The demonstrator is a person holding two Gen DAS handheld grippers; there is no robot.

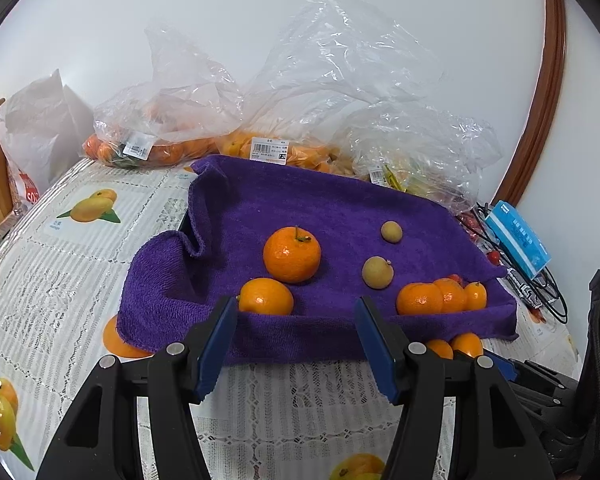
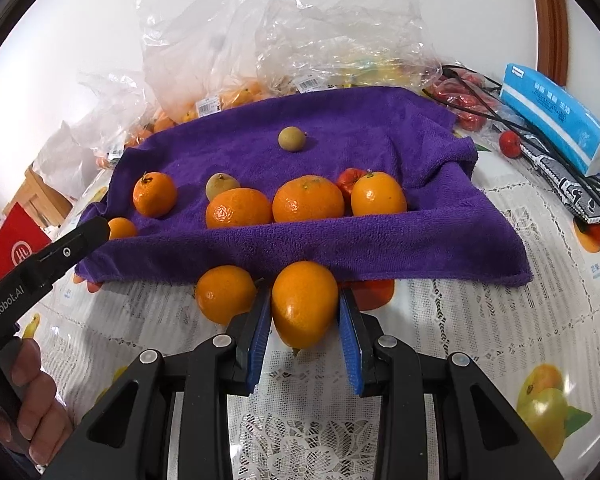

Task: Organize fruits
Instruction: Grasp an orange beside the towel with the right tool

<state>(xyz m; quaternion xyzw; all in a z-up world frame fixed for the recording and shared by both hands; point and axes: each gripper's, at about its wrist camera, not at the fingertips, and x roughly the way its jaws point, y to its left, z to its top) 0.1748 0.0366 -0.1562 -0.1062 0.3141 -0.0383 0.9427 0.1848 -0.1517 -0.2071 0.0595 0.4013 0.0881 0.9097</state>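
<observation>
Table [image 2: 480,320] under white lace cloth with fruit prints, white wall [image 1: 220,20] behind, brown wood trim [image 1: 540,100] at 2 o'clock. Purple towel [image 2: 340,248] draped over a tray mid-table, carrying oranges, e.g. stemmed orange [image 1: 292,255], and two small tan fruits [image 1: 377,273]. Clear plastic bags [image 1: 320,92] of fruit at 12 o'clock behind the towel; blue tissue pack [image 2: 560,120] and black cables at 2 o'clock. Right tool [image 2: 305,320] clamped on an oval orange fruit [image 2: 304,304] at the towel's near edge; loose orange [image 2: 226,294] just at its 9 o'clock. Left tool [image 1: 296,344] partly spread, holding nothing, in front of the towel.
</observation>
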